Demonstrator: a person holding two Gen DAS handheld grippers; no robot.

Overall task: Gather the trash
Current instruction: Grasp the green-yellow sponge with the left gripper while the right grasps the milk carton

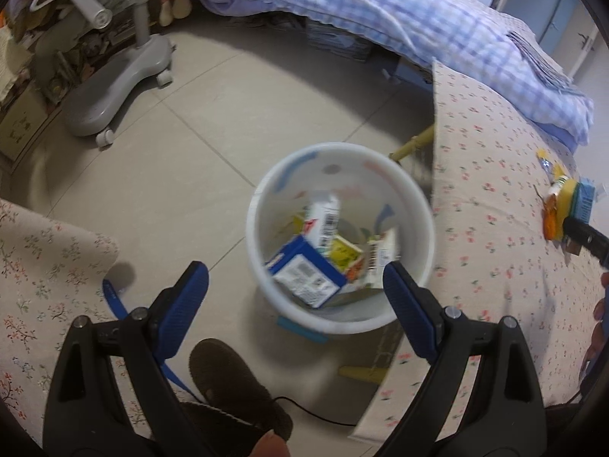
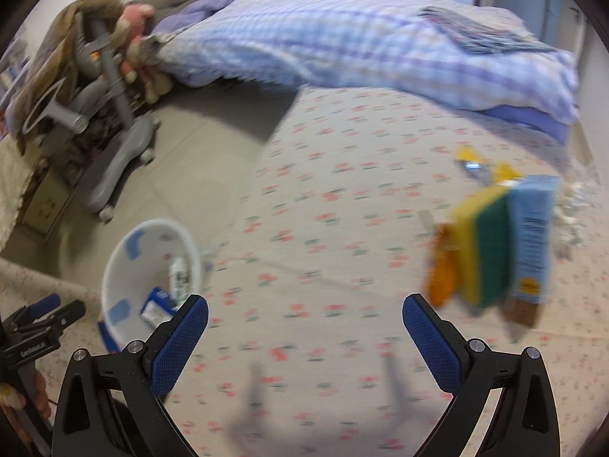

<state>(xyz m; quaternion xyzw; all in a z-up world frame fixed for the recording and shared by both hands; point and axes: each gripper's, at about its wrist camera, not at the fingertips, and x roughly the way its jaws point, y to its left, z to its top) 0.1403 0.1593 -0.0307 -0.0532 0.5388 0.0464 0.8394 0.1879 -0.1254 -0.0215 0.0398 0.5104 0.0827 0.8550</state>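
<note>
The white bin [image 1: 340, 236] stands on the tiled floor [image 1: 198, 144], right against the edge of the floral-cloth tabletop [image 1: 495, 228]. Inside it lie several pieces of trash: a blue-and-white carton [image 1: 304, 272], a tall white carton with a barcode [image 1: 323, 221], and a yellow packet [image 1: 344, 253] wedged between other boxes.

The left gripper [image 1: 295, 289] hovers above the bin's near rim, jaws spread wide with nothing between them. A dark slipper [image 1: 236, 384] shows on the floor just below the bin, and a grey wheeled chair base [image 1: 114, 83] stands well beyond it, toward the bed with the blue checked quilt [image 1: 380, 19].

On the tabletop, well to the side of the bin, the remaining trash sits in 1 cluster: a yellow-and-green sponge [image 2: 485, 243], a light blue box [image 2: 533, 240] touching it, an orange wrapper [image 2: 441, 270] on the sponge's bin-facing side, and a small yellow wrapper [image 2: 470, 158] just past them. This view is blurred, so finer detail is unreadable.

The right gripper [image 2: 304, 312] hangs over the cloth between the bin and that cluster, jaws also fully open and holding nothing.
</note>
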